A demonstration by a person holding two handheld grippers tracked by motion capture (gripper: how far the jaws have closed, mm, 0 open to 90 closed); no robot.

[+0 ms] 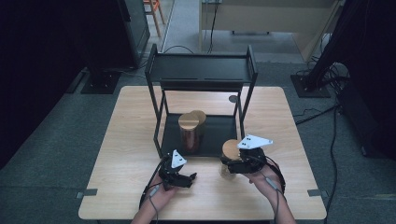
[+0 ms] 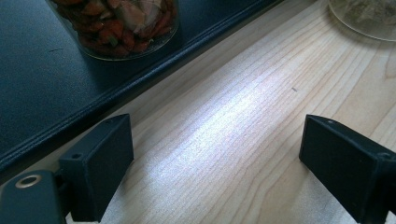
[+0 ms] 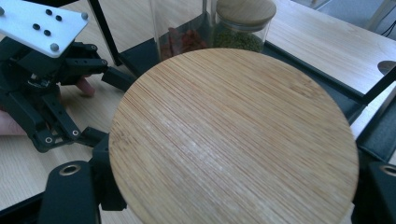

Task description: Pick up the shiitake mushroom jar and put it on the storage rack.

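Glass jar with a bamboo lid [image 1: 230,154] stands on the tabletop [image 1: 116,140] at the lower right of centre in the high view, just in front of the right front corner of the black shelf rack [image 1: 201,70]. The right claw [image 1: 227,166] is clenched around this jar from the near side, with a person's hand behind it. The left claw [image 1: 190,178] sits lower and to the left of centre, released, its jaws apart over bare wood and near the jar but not touching it. On the rack's bottom tray, two more lidded jars stand close together: a tall jar with reddish contents [image 1: 188,133] in front and a second jar [image 1: 199,116] just behind it.

In the left gripper view, the two black jaws stand wide apart at the lower left and lower right with only pale wood grain between them. The rack's dark tray edge [image 2: 140,79] runs diagonally across the upper left, carrying the base of the tall jar with reddish contents [image 2: 121,28]. The base of the glass jar with a bamboo lid [image 2: 364,18] shows at the upper right corner.

In the right gripper view, the round bamboo lid [image 3: 233,140] takes up the middle, the jaws pressing the jar at either side below it. The left claw [image 3: 116,107] appears at the left, and the second jar [image 3: 243,23], holding green contents, stands at the top.
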